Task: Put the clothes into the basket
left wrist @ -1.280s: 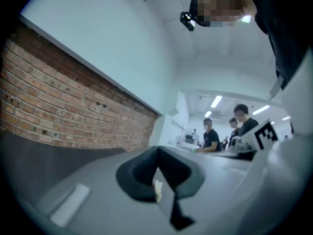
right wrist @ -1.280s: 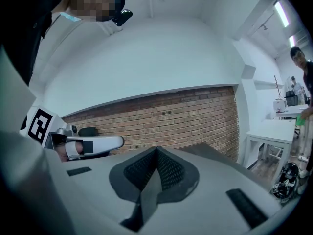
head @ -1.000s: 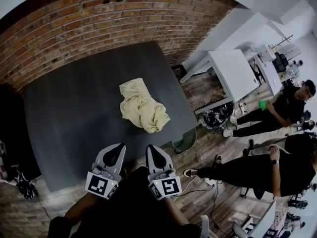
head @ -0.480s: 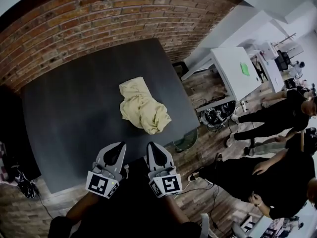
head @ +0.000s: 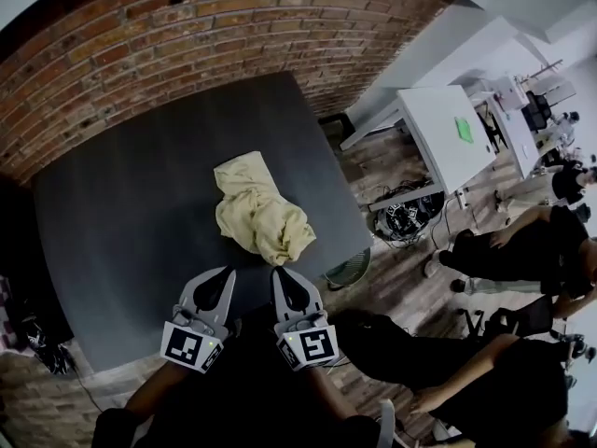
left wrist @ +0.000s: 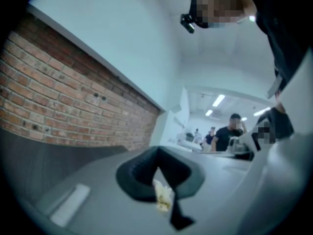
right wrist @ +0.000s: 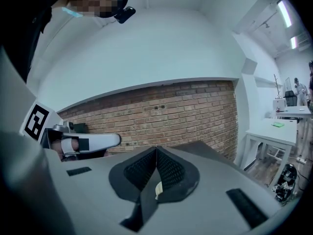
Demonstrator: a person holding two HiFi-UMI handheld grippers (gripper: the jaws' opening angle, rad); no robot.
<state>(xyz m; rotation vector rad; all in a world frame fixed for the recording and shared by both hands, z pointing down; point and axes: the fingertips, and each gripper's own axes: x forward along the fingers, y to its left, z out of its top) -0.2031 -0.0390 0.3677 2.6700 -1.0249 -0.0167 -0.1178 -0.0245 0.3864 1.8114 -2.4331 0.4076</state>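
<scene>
**Head view.** Your left gripper (head: 216,286) and right gripper (head: 287,287) are held side by side, close to your body, over the near edge of the dark table (head: 121,213). The yellow cloth (head: 256,215) lies crumpled on the table top. It is just beyond the two grippers and touches neither. A brick wall (head: 187,26) runs behind the table. A white table (head: 448,129) stands off to your right, and people (head: 522,250) are on the floor near it.

**Left gripper view.** The jaws of your left gripper (left wrist: 157,168) meet at their tips and hold nothing. A narrow slit remains below the closed tips, and a scrap of the yellow cloth (left wrist: 163,197) shows through it, lying farther off on the table. The brick wall (left wrist: 58,102) fills the left of the view.

**Right gripper view.** The jaws of your right gripper (right wrist: 156,163) are also pressed together at the tips, with nothing clamped between them. A small pale sliver shows in the slit beneath them; it is too small to identify with certainty. Your left gripper appears at the left side of this view, in front of the brick wall (right wrist: 171,111).
</scene>
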